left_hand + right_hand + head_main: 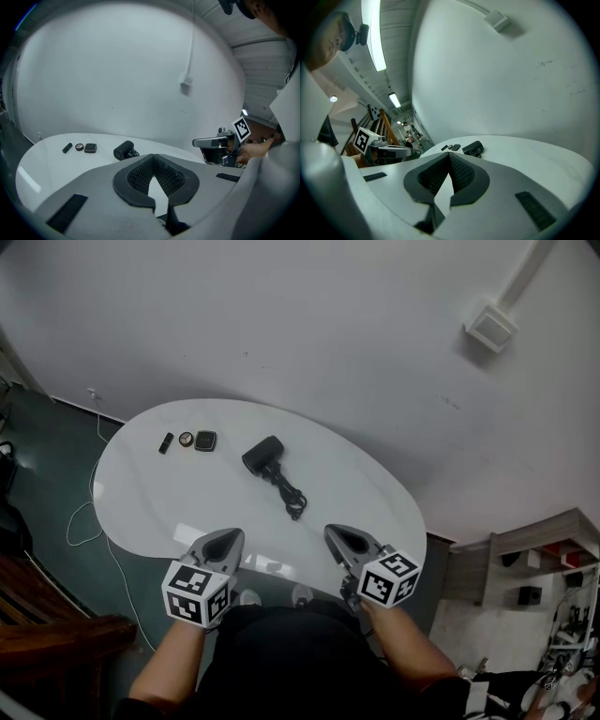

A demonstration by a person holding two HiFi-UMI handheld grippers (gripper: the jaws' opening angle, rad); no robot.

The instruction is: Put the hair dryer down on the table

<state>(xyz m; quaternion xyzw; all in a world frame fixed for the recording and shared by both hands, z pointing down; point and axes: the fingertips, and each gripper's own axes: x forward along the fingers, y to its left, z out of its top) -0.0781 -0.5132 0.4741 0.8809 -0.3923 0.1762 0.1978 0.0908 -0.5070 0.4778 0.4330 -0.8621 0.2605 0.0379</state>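
The black hair dryer (264,454) lies on its side on the white oval table (169,502), its coiled cord (292,497) trailing toward me. Nothing holds it. Both grippers hover over the table's near edge, well short of the dryer. My left gripper (228,540) is shut and empty, and so is my right gripper (339,536). In the left gripper view the dryer (123,150) sits beyond the closed jaw tips (152,158). The right gripper view shows the dryer (474,147) far ahead of its closed tips (449,154).
A lipstick (166,442), a round compact (186,439) and a black square case (205,441) lie in a row left of the dryer. A white wall rises behind the table. A white cable (80,512) loops on the floor at left, near a wooden chair (56,615). Shelves (534,568) stand at right.
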